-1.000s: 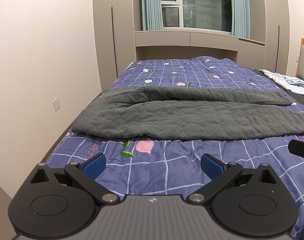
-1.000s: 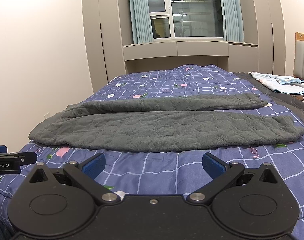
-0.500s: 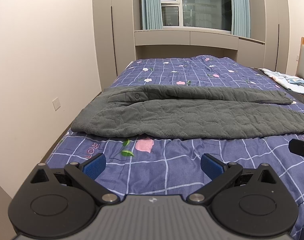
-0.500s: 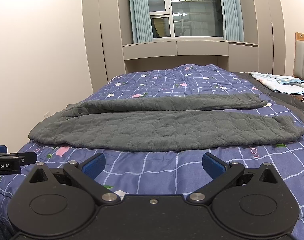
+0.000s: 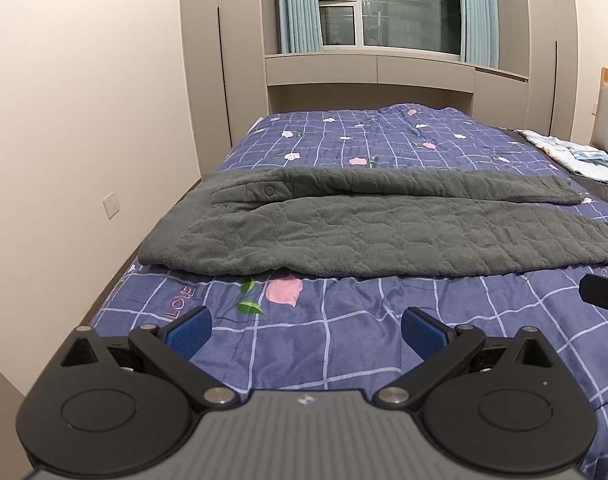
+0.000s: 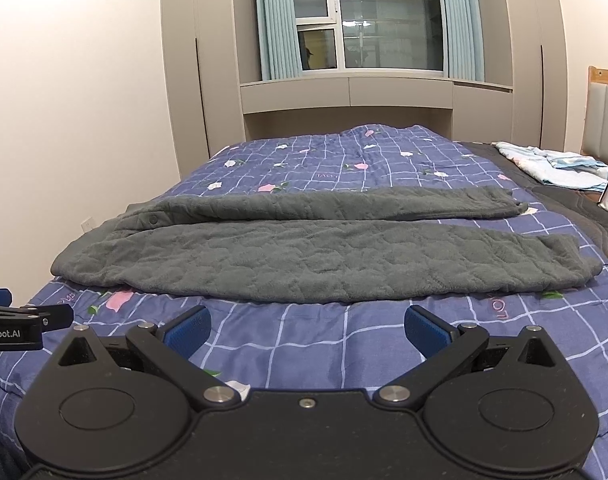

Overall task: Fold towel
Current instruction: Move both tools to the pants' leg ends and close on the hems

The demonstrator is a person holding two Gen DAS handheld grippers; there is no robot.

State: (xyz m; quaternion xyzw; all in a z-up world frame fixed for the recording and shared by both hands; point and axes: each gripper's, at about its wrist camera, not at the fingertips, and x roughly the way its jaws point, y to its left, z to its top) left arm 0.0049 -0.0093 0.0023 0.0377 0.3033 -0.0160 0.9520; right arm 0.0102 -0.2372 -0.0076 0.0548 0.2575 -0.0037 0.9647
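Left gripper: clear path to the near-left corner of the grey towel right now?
Probably yes. The left gripper is open and holds nothing, and only bare purple bedspread lies between it and the grey towel. The right gripper sits off to the side, not across that path.

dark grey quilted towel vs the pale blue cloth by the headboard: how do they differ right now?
The dark grey quilted towel lies near the tools, spread wide across the purple checked bedspread; the pale blue and white cloth sits far off to the right, near the headboard. The towel is laid in two long, fairly flat overlapping bands; the cloth is crumpled in a small heap. The towel looks much larger. Neither is touched by a tool.
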